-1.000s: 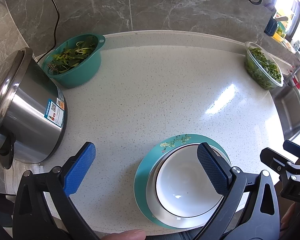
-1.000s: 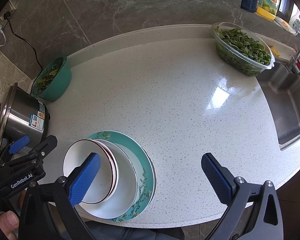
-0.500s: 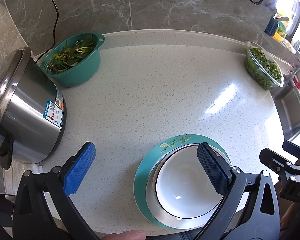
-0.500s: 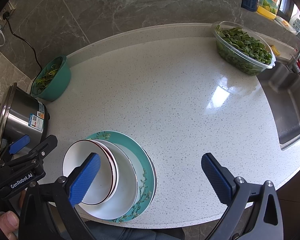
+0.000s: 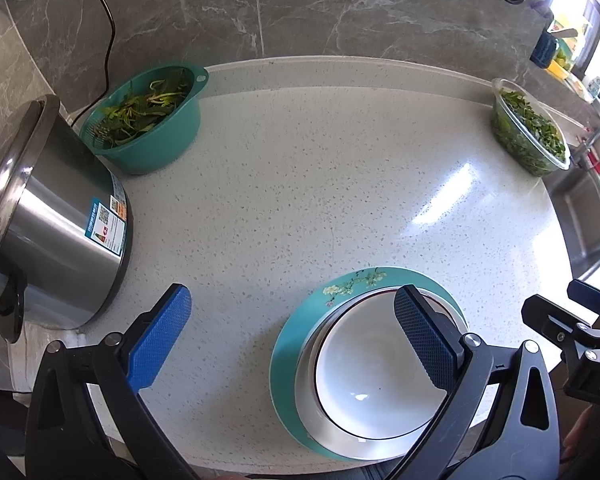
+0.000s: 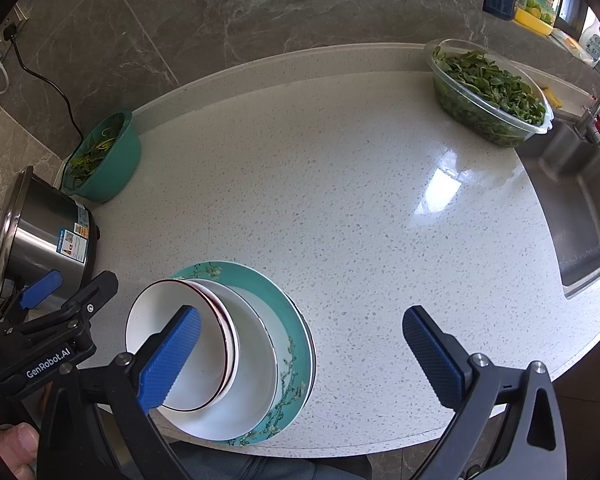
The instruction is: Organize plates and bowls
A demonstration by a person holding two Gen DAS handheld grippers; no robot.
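Resting near the counter's near edge, a white red-rimmed ceramic bowl (image 6: 180,344) is nested in a white dish on a teal floral plate (image 6: 296,344); left gripper (image 5: 292,344) and right gripper (image 6: 300,356) are spread, empty; the stack is overlapped by the left's right finger, judged nearer.

Left hand-held gripper (image 5: 292,336) and right hand-held gripper (image 6: 300,348) spread wide (empty).
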